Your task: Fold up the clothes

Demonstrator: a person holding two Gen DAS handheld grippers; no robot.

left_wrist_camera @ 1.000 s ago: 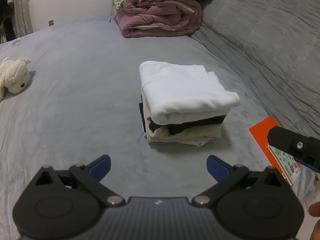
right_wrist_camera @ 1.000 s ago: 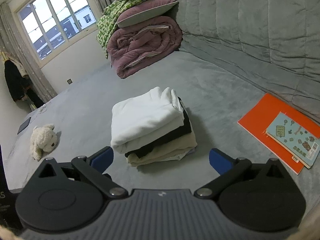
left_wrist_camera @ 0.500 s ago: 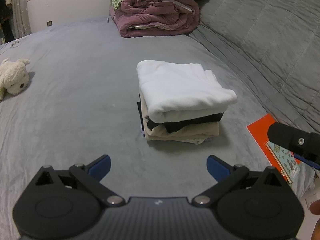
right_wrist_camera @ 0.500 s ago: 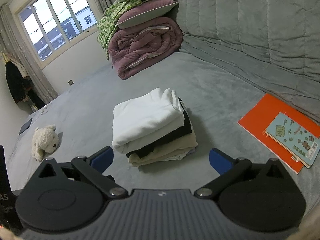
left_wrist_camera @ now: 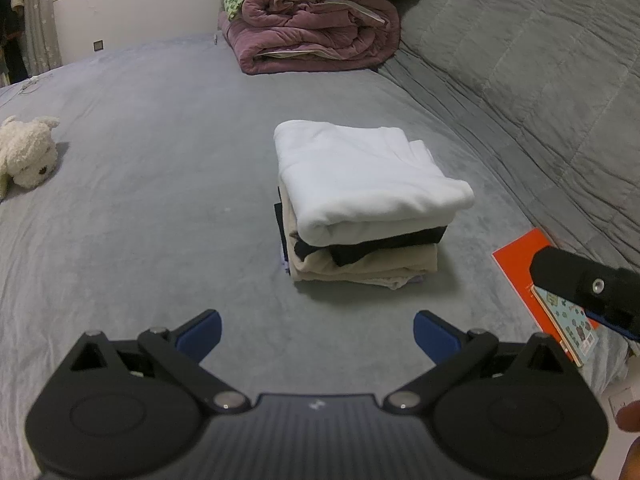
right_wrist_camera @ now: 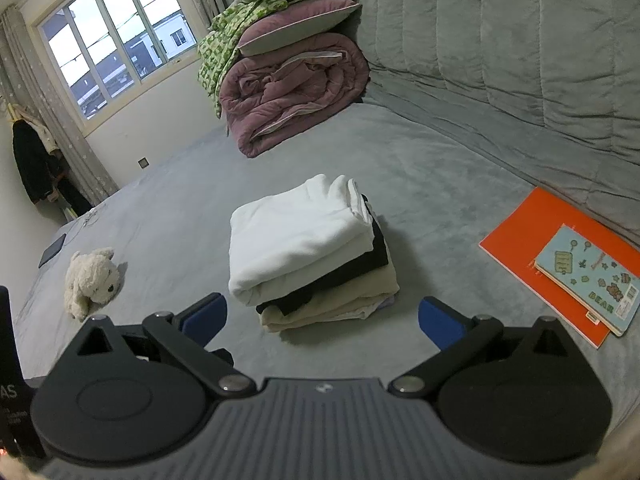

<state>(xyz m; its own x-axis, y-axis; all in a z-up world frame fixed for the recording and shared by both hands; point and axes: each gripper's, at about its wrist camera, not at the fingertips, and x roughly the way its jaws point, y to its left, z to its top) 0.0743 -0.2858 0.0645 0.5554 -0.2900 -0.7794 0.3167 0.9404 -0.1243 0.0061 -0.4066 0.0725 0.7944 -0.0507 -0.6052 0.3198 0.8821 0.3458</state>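
A neat stack of folded clothes point(left_wrist_camera: 362, 204) point(right_wrist_camera: 308, 252) rests on the grey bed: a white garment point(left_wrist_camera: 360, 176) on top, a black one point(left_wrist_camera: 372, 246) under it, a beige one point(left_wrist_camera: 360, 268) at the bottom. My left gripper point(left_wrist_camera: 316, 332) hovers open a short way in front of the stack, nothing between its blue fingers. My right gripper point(right_wrist_camera: 322, 320) is also open and empty, just short of the stack. A black part of the right gripper point(left_wrist_camera: 588, 286) shows at the right edge of the left wrist view.
An orange folder point(right_wrist_camera: 536, 248) with a blue notebook point(right_wrist_camera: 588, 280) on it lies to the right. A white plush dog point(right_wrist_camera: 90, 280) lies to the left. Rolled mauve quilt point(right_wrist_camera: 292, 92) and pillows sit at the back. The padded grey wall point(right_wrist_camera: 520, 40) runs along the right.
Both grippers have drifted slightly back from the stack; the clothes have not moved and the fingers stay apart.
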